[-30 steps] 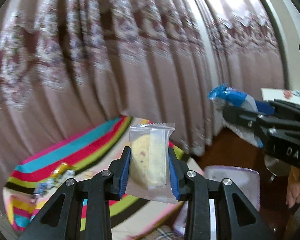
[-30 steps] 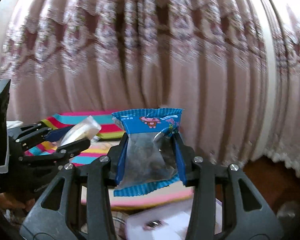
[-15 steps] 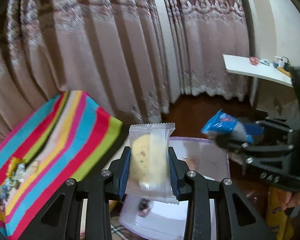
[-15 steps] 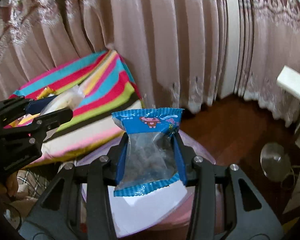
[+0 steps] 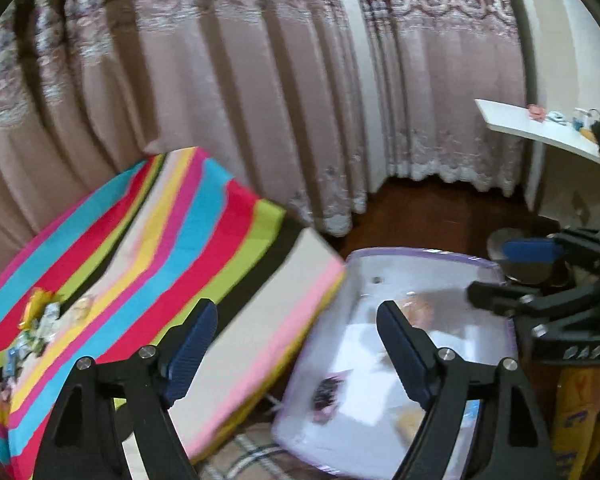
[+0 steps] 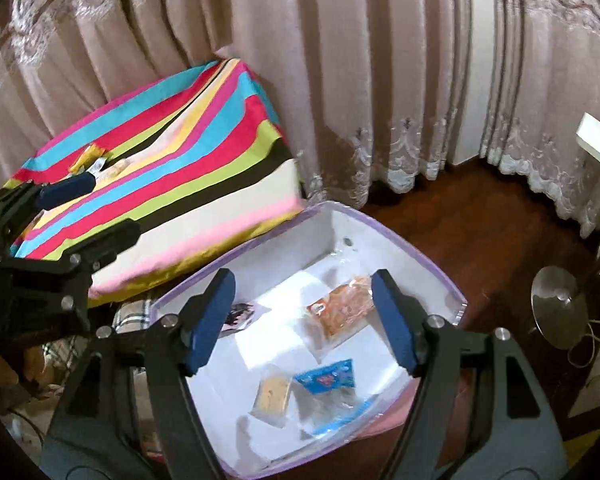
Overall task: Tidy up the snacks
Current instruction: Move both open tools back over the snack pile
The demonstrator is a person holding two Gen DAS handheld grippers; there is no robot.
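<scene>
A white box with a purple rim (image 6: 410,246) stands on the floor beside the striped table; it also shows in the left wrist view (image 5: 420,254). Inside lie a clear-wrapped cookie (image 6: 274,398), a blue-edged snack packet (image 6: 330,390), an orange snack packet (image 6: 342,306) and a small dark packet (image 6: 240,316). My right gripper (image 6: 302,320) is open and empty above the box. My left gripper (image 5: 296,354) is open and empty over the box's left edge. Each gripper shows in the other's view: the left one (image 6: 86,210), the right one (image 5: 500,272).
A table with a bright striped cloth (image 6: 160,160) stands left of the box, with several small snacks (image 5: 36,324) at its far left. Pink curtains (image 6: 340,80) hang behind. A white shelf (image 5: 540,128) and a round metal base (image 6: 560,304) are at the right.
Both grippers have opened and let go of their packets. The cookie and the blue packet now lie in the box. Both views tilted down toward the box.
</scene>
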